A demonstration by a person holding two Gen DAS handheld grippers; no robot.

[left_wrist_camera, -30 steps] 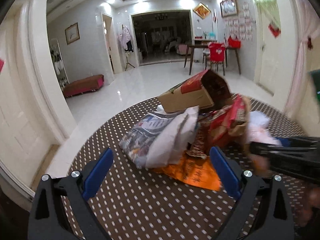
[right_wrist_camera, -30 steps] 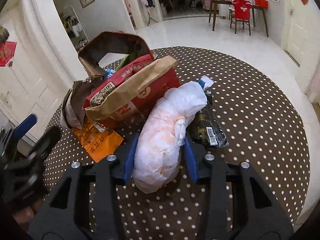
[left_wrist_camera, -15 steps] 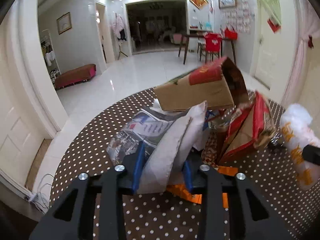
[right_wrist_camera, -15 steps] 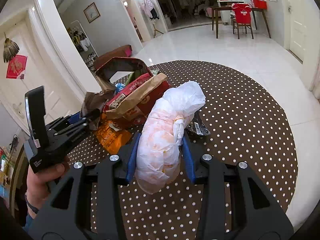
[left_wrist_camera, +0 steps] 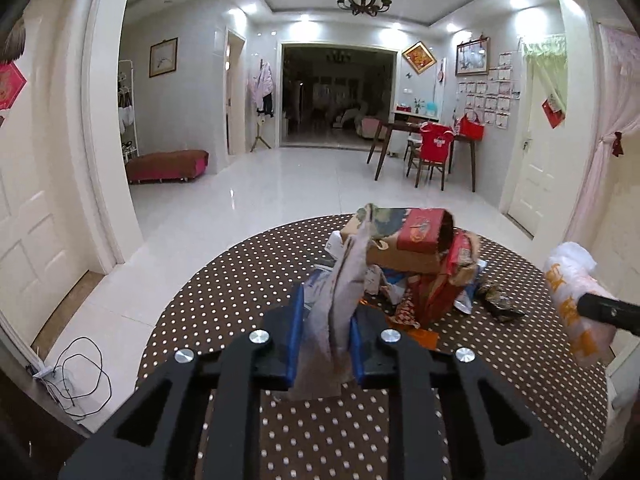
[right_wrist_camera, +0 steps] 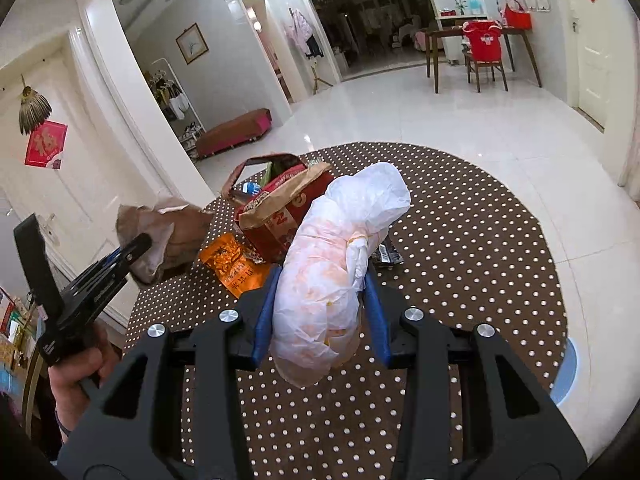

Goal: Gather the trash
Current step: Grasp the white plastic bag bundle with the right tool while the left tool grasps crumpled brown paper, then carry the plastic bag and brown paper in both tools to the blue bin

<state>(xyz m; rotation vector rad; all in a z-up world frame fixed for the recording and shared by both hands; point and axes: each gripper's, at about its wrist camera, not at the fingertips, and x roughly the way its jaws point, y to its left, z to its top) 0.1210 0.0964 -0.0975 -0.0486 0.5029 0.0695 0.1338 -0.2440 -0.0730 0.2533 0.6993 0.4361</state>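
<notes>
Two grippers each hold a piece of trash above the round dotted table [left_wrist_camera: 224, 300]. Nearest in the left wrist view, the left gripper [left_wrist_camera: 325, 340] has its blue fingers [left_wrist_camera: 295, 340] pinched close together on a grey crumpled wrapper [left_wrist_camera: 340, 292], which stands up between them and hangs a little below. In the right wrist view the same gripper shows from the side at the left edge, gripped by a hand [right_wrist_camera: 76, 364], with the wrapper raised clear of the table.

The right gripper [right_wrist_camera: 320, 320] has its fingers [right_wrist_camera: 266, 320] set partway apart, pressed against both sides of a bulging white plastic bag [right_wrist_camera: 340, 256] with orange print; the bag fills the gap and sticks out above and below.

Just beyond, the rest of the trash lies in a heap on the table: an orange foil packet [right_wrist_camera: 232, 264] flat on the dots, a red and brown paper bag [right_wrist_camera: 288, 208] behind it, and a dark wrapper [left_wrist_camera: 498, 300] to the right of the heap in the left wrist view.

Farther off, a white tiled floor [left_wrist_camera: 304, 184] runs to a red bench [left_wrist_camera: 168, 164] and a wooden table with a chair [left_wrist_camera: 432, 152].
</notes>
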